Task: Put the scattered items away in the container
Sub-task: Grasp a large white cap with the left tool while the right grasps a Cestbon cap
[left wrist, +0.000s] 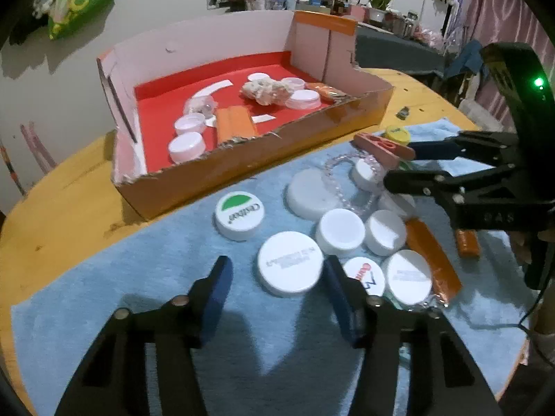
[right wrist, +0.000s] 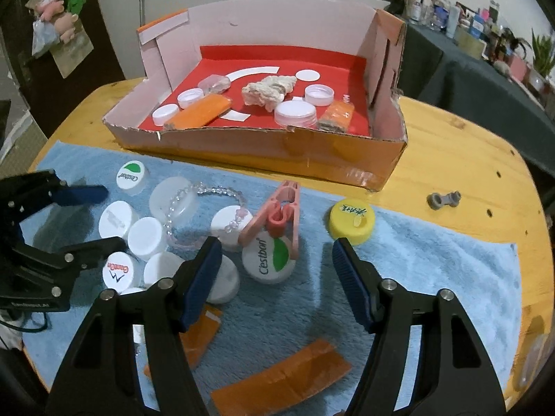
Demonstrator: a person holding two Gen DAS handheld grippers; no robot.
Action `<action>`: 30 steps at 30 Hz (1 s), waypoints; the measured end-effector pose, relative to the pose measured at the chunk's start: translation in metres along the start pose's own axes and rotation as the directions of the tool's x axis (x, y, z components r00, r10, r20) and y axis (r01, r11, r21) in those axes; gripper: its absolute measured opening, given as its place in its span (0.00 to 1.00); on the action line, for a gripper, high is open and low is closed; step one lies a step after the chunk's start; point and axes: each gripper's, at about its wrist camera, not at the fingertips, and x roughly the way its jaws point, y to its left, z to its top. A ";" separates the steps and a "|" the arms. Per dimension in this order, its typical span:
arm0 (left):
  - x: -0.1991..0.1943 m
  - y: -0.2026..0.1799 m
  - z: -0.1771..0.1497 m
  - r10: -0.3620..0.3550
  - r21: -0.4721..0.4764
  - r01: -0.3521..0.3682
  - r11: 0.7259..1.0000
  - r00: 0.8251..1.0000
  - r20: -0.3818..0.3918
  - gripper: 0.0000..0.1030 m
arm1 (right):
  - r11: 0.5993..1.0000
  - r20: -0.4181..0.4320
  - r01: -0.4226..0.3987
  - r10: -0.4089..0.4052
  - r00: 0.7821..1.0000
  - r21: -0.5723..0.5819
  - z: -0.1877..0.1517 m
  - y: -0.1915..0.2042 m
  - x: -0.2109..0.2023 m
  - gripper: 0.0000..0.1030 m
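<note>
The box (right wrist: 277, 159) stands at the far side of the wooden worktop (right wrist: 451, 159), its low front wall facing the blue towel (right wrist: 433, 260). Inside it on the red floor lie white caps, an orange strip (right wrist: 199, 112) and a pale lump (right wrist: 265, 92).

On the towel the loose items remain clustered: white caps (left wrist: 341, 232), a green-marked cap (left wrist: 239, 215), a wide lid (left wrist: 290, 268), a clear bead chain (right wrist: 204, 190), a pink clip (right wrist: 277, 215), a yellow cap (right wrist: 352, 223) and orange strips (right wrist: 281, 372). A small grey fitting (right wrist: 444, 200) lies apart on bare wood.

The left gripper (left wrist: 275, 280) hovers over the towel, jaws apart, with the wide lid just ahead between the tips; no pad presses on it. The right gripper (right wrist: 277, 260) has its jaws apart above a second green-marked cap (right wrist: 269, 260), with the clip resting across that cap's far edge and the bead chain draped over neighbouring caps. Neither gripper holds anything.
</note>
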 end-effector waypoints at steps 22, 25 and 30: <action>-0.001 0.002 0.000 -0.048 -0.020 0.048 0.999 0.999 0.007 0.41 | 0.999 -0.014 0.034 -0.034 0.999 0.002 -0.007 -0.003 -0.001 0.33; -0.001 0.001 0.000 -0.044 -0.019 0.044 0.999 0.999 0.009 0.41 | 0.999 -0.013 0.038 -0.038 0.999 0.002 -0.007 -0.002 -0.003 0.32; -0.004 0.002 0.001 -0.045 -0.022 0.045 0.999 0.999 0.014 0.41 | 0.999 -0.011 0.039 -0.039 0.999 -0.003 -0.007 -0.001 -0.008 0.32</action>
